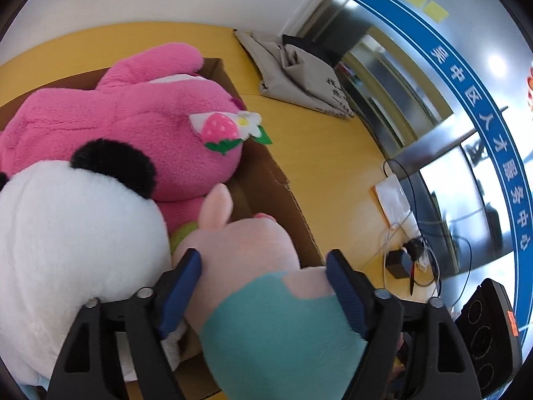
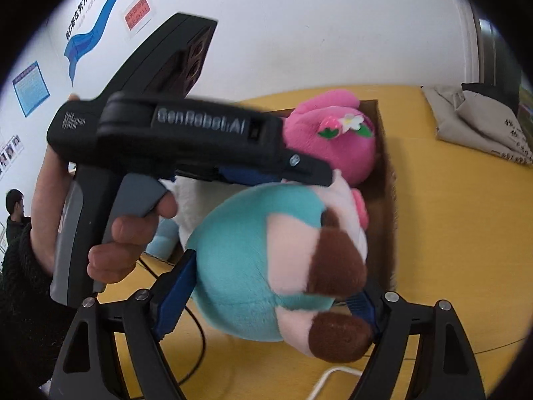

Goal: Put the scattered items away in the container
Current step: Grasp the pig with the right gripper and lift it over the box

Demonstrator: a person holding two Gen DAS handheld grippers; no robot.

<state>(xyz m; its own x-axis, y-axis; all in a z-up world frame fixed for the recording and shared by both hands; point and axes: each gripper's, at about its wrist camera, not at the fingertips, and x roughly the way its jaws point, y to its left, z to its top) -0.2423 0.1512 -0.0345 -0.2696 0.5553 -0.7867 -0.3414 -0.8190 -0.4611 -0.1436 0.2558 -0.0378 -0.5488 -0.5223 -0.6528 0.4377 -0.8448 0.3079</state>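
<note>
A plush pig in a teal shirt point(image 1: 266, 316) hangs over the near end of a brown cardboard box point(image 1: 279, 180). In the left wrist view my left gripper point(image 1: 263, 255) stands wide, its blue pads beside the pig's pink upper body without squeezing it. The right wrist view shows my right gripper point(image 2: 276, 276) just as wide around the pig's teal belly point(image 2: 246, 260) and brown feet, its right fingertip hidden behind a foot. Inside the box point(image 2: 386, 173) lie a pink plush with a strawberry bow point(image 1: 150, 126) point(image 2: 333, 146) and a white panda plush point(image 1: 66, 233).
The box sits on a yellow table point(image 1: 333, 153). A folded grey cloth bag point(image 1: 299, 73) point(image 2: 476, 123) lies at the far right. Cables and a black charger point(image 1: 406, 253) are right of the box. A hand point(image 2: 133, 233) holds the left gripper's black housing point(image 2: 200, 126).
</note>
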